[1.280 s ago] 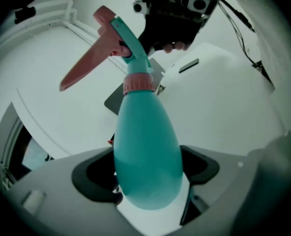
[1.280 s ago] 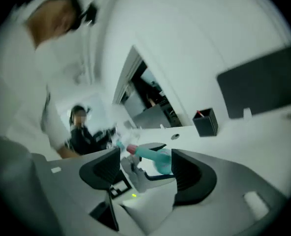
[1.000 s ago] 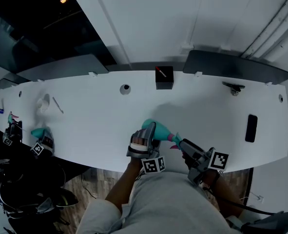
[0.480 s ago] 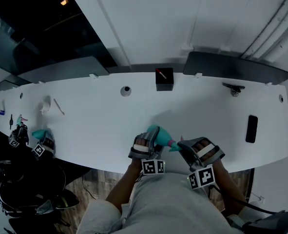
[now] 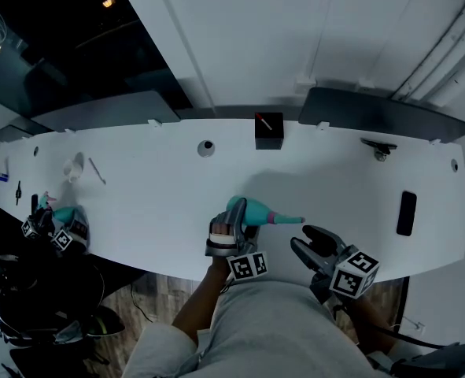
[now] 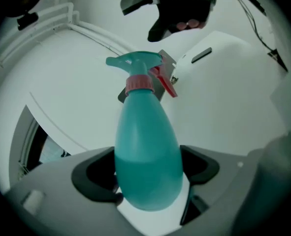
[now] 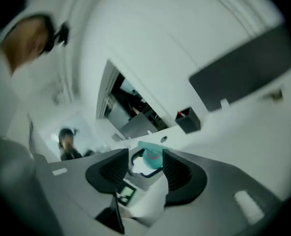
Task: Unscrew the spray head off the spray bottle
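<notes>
Ahead of the right gripper (image 7: 146,170), the head (image 5: 284,220) is now released, still mounted, jaws opening empty for another turn; left gripper (image 6: 147,176) stays clamped on the bottle (image 6: 146,132).

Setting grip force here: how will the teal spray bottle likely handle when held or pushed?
The spray bottle probably slips easily: its body looks smooth, rounded and tapering. Darker liquid seems to fill its wide end, so likely bottom-heavy. Laid down, it might roll.

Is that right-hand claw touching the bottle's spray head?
Apart. The left gripper view shows white background between the spray head and the right gripper, whose opening jaws hold nothing.
</notes>
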`<state>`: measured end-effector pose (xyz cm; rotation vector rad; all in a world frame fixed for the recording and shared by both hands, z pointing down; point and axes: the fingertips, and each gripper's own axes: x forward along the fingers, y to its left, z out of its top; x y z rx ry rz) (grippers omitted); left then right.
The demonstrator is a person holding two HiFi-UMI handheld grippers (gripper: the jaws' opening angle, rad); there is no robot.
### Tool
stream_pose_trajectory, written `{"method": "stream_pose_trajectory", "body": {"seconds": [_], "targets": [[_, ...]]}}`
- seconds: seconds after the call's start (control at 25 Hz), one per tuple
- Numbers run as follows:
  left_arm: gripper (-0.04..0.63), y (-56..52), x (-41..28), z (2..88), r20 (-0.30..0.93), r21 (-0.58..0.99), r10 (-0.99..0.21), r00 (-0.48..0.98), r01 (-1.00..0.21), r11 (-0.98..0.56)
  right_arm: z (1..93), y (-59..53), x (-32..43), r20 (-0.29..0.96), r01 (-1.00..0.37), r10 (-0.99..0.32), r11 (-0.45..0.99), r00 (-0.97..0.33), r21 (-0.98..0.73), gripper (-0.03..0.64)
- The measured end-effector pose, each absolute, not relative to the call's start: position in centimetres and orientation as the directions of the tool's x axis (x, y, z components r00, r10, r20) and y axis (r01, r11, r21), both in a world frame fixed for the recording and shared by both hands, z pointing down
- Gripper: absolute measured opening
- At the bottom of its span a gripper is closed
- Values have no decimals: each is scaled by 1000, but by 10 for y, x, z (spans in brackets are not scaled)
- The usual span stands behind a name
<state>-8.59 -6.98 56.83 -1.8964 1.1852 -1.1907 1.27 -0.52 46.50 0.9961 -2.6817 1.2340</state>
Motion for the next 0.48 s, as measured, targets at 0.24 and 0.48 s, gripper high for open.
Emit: {"method": "stream_pose_trajectory", "body": {"seconds": [0.24,0.48], "targets": [[399,-71,-80,551,263,-917,-943,206,-250,-310,484,-13,4,91,20,-588,-178,-804,-984,241],[399,-62,-72,551,228,-952,-943,241,-146,-268,518,-23,1,235,-9,-612,-349,-755,-937,189]]}}
